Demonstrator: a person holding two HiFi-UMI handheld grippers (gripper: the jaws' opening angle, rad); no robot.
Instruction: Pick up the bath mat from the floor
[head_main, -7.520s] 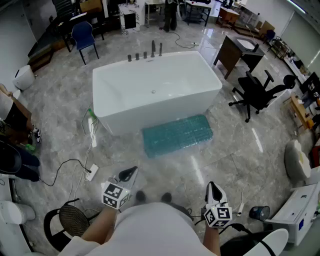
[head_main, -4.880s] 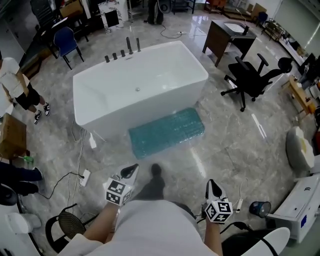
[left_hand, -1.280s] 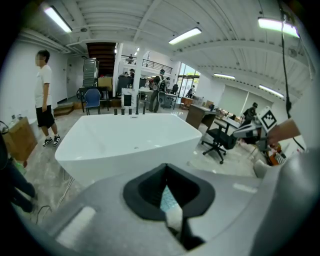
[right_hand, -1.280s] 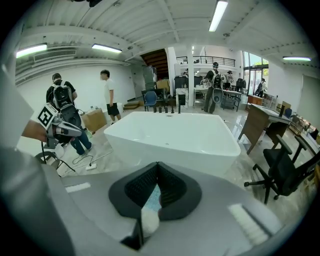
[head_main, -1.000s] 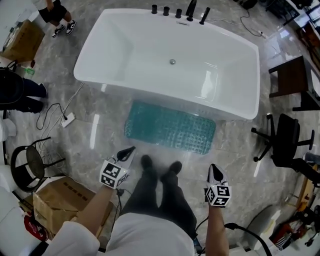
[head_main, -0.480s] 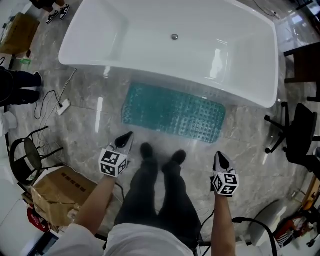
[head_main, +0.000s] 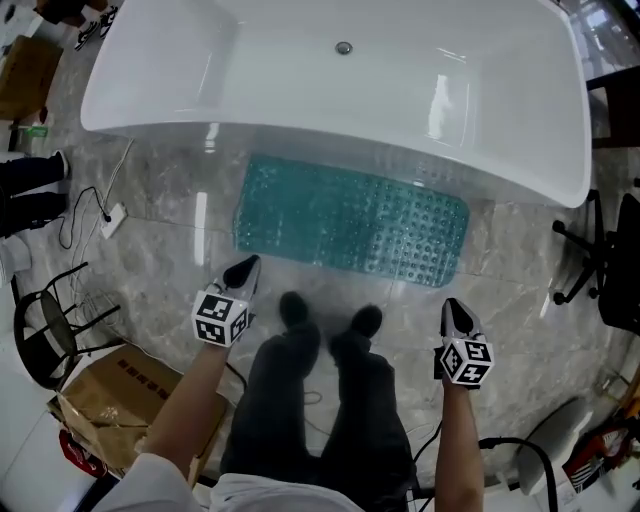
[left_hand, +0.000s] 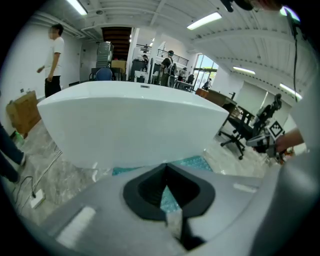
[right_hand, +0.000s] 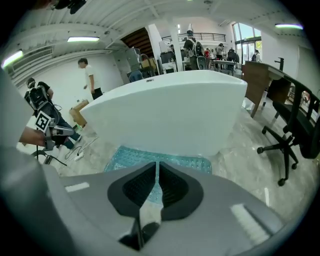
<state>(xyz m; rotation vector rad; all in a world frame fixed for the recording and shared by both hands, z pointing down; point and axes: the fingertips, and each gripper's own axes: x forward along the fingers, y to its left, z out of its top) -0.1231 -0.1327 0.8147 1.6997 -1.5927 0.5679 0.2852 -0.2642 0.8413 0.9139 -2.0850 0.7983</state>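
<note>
We stand over the teal bath mat (head_main: 350, 220), which lies flat on the marble floor (head_main: 520, 270) against the foot of the white bathtub (head_main: 150, 125), our shoes (head_main: 295, 308) just short of its near edge. The left gripper (head_main: 243, 270) is clenched tight and the right gripper (head_main: 455, 308) all but closed, both empty and clear of the mat. This looks like the approach; next, we judge, the jaws must part and reach down for that near edge.
</note>
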